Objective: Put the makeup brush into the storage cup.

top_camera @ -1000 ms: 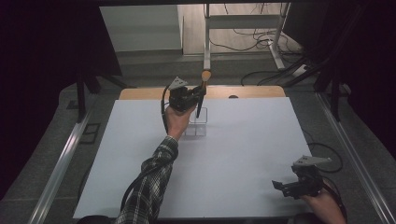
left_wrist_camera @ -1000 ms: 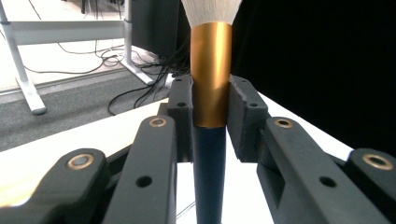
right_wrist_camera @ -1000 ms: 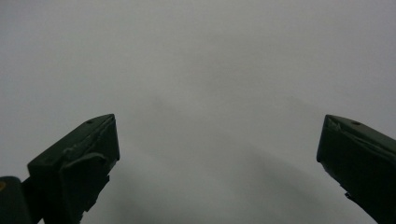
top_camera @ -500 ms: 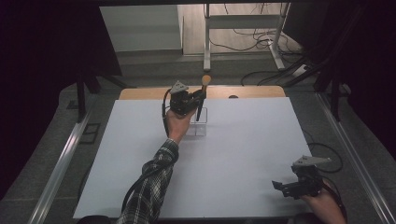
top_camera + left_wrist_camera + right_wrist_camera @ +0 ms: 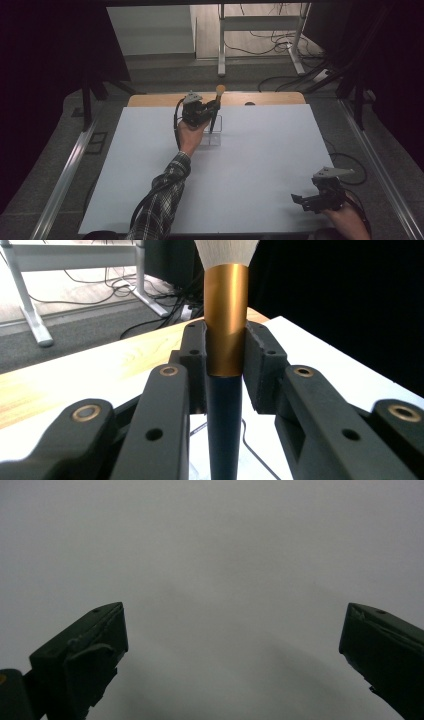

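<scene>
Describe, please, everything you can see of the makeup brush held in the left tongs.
The makeup brush has a dark, slim handle, a shiny copper-gold ferrule and pale bristles at the top. It stands nearly upright, bristles up, clamped by the left tongs across the ferrule's lower end. In the high view its lower end dips into a clear box near the far edge of the white table.

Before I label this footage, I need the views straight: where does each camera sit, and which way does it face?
High view: fixed above the person's side, looking forward and down on the white table; both forearms, left claw and right claw show.
Left gripper view: rides the left claw, looking along its jaws, shut on the makeup brush.
Right gripper view: rides the right claw, jaws wide apart, facing bare table.
Shared: high and left gripper views both show the brush.
</scene>
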`<action>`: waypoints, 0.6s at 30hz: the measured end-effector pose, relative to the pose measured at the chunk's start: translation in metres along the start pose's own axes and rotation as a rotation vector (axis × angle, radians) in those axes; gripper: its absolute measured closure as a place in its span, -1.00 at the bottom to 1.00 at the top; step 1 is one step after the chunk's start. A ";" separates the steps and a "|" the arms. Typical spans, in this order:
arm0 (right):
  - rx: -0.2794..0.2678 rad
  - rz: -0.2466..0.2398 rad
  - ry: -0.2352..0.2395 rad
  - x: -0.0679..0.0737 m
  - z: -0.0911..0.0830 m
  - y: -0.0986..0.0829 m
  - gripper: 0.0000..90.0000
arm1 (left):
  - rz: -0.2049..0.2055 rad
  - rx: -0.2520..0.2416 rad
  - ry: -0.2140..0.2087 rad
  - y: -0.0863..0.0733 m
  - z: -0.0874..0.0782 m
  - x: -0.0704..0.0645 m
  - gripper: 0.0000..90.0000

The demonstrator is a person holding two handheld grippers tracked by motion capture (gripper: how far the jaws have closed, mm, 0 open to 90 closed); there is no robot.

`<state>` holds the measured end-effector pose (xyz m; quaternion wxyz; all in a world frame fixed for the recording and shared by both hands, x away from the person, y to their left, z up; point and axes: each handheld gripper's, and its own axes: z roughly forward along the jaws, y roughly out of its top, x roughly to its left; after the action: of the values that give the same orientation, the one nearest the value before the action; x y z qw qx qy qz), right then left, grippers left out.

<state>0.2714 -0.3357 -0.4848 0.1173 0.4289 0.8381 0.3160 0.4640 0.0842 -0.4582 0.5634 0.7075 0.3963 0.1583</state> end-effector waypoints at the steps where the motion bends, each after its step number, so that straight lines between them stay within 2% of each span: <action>1: 0.001 -0.001 -0.001 0.000 0.000 0.000 -1.00 | 0.002 0.002 0.000 -0.001 0.000 0.000 0.63; 18: 0.002 -0.003 -0.002 0.000 0.000 0.000 -1.00 | 0.026 0.047 0.031 -0.011 0.002 -0.005 0.62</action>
<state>0.2712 -0.3352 -0.4849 0.1181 0.4283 0.8389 0.3143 0.4586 0.0796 -0.4677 0.5384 0.7230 0.3994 0.1670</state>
